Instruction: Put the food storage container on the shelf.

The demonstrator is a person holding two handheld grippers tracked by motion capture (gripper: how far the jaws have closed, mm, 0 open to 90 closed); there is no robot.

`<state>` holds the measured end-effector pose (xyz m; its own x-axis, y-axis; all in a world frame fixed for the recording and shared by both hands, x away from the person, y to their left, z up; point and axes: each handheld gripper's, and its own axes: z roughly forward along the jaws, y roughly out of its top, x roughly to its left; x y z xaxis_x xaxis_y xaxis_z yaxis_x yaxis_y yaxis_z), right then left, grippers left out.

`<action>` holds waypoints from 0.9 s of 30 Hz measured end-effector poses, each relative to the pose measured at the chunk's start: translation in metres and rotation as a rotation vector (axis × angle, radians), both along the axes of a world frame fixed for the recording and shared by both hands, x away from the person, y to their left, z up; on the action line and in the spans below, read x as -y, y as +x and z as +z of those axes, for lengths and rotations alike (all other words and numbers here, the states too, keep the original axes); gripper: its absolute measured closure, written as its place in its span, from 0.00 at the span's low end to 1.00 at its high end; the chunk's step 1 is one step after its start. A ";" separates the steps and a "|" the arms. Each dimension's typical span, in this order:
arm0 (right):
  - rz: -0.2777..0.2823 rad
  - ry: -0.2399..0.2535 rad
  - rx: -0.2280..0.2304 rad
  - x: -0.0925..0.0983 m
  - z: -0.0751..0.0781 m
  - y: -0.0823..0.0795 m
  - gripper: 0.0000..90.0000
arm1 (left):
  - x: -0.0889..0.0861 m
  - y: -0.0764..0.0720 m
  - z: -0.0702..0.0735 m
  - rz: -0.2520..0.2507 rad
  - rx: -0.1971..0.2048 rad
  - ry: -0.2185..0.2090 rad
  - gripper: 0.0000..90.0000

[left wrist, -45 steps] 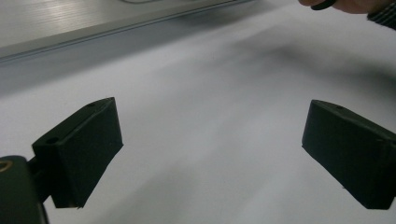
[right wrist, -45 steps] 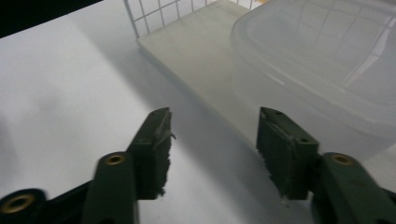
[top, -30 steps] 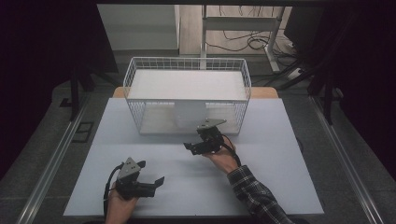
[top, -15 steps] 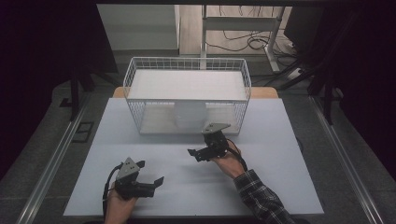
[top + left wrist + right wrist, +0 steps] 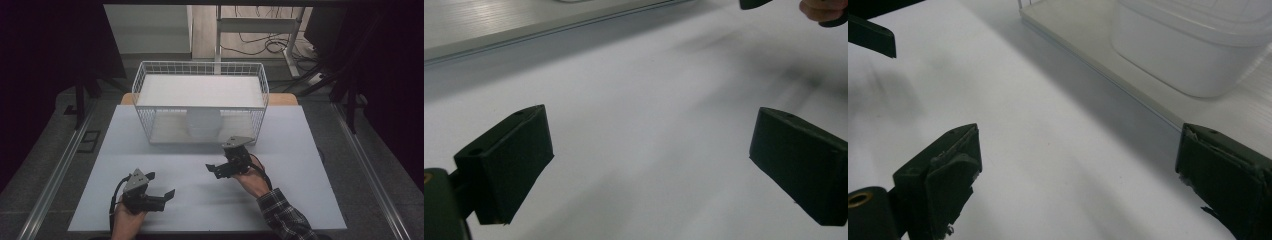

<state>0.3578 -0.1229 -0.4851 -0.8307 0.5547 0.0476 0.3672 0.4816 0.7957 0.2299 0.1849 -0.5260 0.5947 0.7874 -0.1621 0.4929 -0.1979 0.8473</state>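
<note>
A white wire basket (image 5: 260,102) stands at the table's far middle, with an upper shelf and a lower one. A white plastic container (image 5: 203,122) (image 5: 1193,55) sits on the lower shelf. My right gripper (image 5: 219,162) (image 5: 1080,147) hovers open just in front of the basket's right half, jaws wide apart with nothing between them. My left gripper (image 5: 160,186) (image 5: 651,132) is held low near the front left of the white table (image 5: 300,190), also open and holding nothing. A jaw of the left gripper (image 5: 870,35) shows at the top left of the right gripper view.
Metal rails (image 5: 60,170) run along both sides of the table. Cables (image 5: 270,47) and a desk frame lie on the floor behind the basket. The person's right hand (image 5: 252,180) and plaid sleeve (image 5: 287,217) reach in from the bottom.
My right gripper has drawn back a little from the basket, toward the person and slightly right. The left gripper has stayed put.
</note>
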 end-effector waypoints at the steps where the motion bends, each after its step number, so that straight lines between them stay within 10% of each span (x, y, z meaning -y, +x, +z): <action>1: -0.009 0.006 0.001 0.004 0.001 -0.003 0.04 | 0.000 0.000 0.000 0.000 0.000 0.000 0.04; 27: -0.035 -0.043 0.037 0.032 -0.003 -0.034 0.00 | -0.005 0.001 -0.001 -0.007 -0.026 -0.008 0.03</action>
